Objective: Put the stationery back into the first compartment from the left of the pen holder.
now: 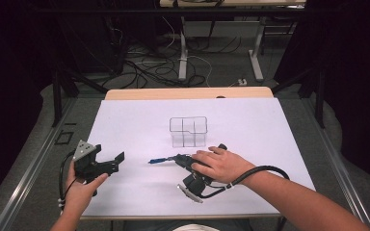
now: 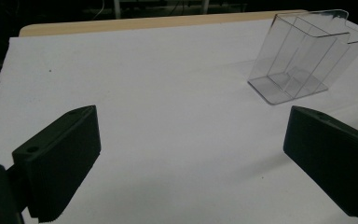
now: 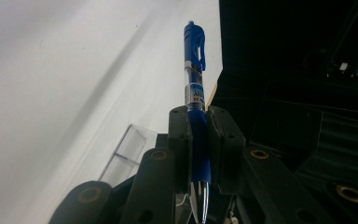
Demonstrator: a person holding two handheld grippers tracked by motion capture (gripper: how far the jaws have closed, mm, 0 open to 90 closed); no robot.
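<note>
- The worktop [image 1: 270, 139] is covered by a white sheet, with a strip of bare wood showing along its far edge
- A clear plastic organizer [image 1: 188, 131] with inner dividers stands upright near the middle of the sheet; in the left gripper view it [image 2: 303, 58] sits ahead and to the right of the jaws, well apart from them
- The left gripper [image 1: 110, 161] is held by the person's left hand [image 1: 83, 187] over the near left part of the sheet — its jaws stand wide apart with bare white sheet between them
- The right gripper [image 1: 173, 158] lies low over the sheet, just in front of the organizer, with the right hand [image 1: 221, 166] wrapped over its top
- Its jaws are clamped on a blue pen [image 3: 196, 116], which runs lengthwise between them — the clip end sticks out well past the jaw tips and the metal tip points back toward the camera
- In the high view the pen [image 1: 157, 160] juts out to the left of the right gripper, between the two grippers and close above the sheet
</note>
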